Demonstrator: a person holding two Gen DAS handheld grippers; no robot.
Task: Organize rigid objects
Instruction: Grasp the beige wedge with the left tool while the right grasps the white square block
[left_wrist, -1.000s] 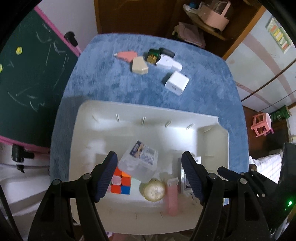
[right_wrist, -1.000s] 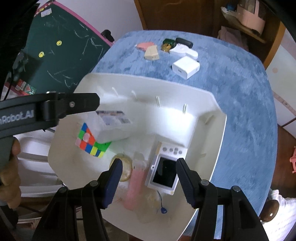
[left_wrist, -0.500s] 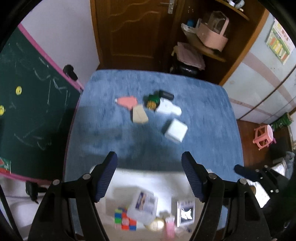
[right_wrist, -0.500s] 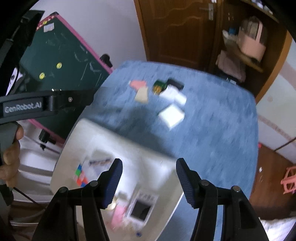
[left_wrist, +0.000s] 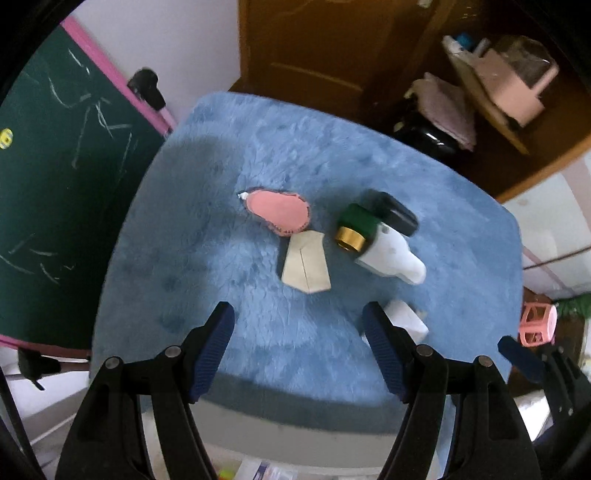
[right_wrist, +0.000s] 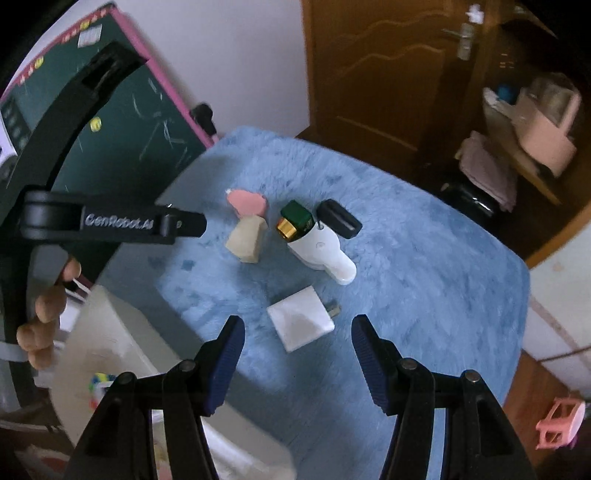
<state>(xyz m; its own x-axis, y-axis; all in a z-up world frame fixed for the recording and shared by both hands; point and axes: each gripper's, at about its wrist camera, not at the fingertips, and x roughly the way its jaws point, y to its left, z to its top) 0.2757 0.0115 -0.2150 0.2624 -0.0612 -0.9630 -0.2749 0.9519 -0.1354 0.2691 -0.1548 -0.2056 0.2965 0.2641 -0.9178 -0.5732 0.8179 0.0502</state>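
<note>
Loose objects lie on the blue fuzzy table cover (left_wrist: 229, 229): a pink flat piece (left_wrist: 277, 213), a beige angular block (left_wrist: 306, 265), a green and gold bottle (left_wrist: 355, 226), a black case (left_wrist: 394, 212), a white device (left_wrist: 391, 258) and a white charger cube (right_wrist: 300, 323). My left gripper (left_wrist: 298, 325) is open and empty, just short of the beige block. My right gripper (right_wrist: 297, 341) is open and empty, with the charger cube between its fingertips' line. The white bin (right_wrist: 107, 339) sits at the near left, with a colour cube (right_wrist: 96, 380) inside.
A green chalkboard with pink frame (left_wrist: 55, 155) stands left of the table. A wooden door (right_wrist: 373, 70) and shelves with a pink basket (left_wrist: 513, 88) are behind. A pink stool (right_wrist: 559, 424) stands on the floor at right.
Both grippers have moved away from over the white bin and forward toward the loose objects on the blue cover. The bin has slid out to the bottom edge of both views.
</note>
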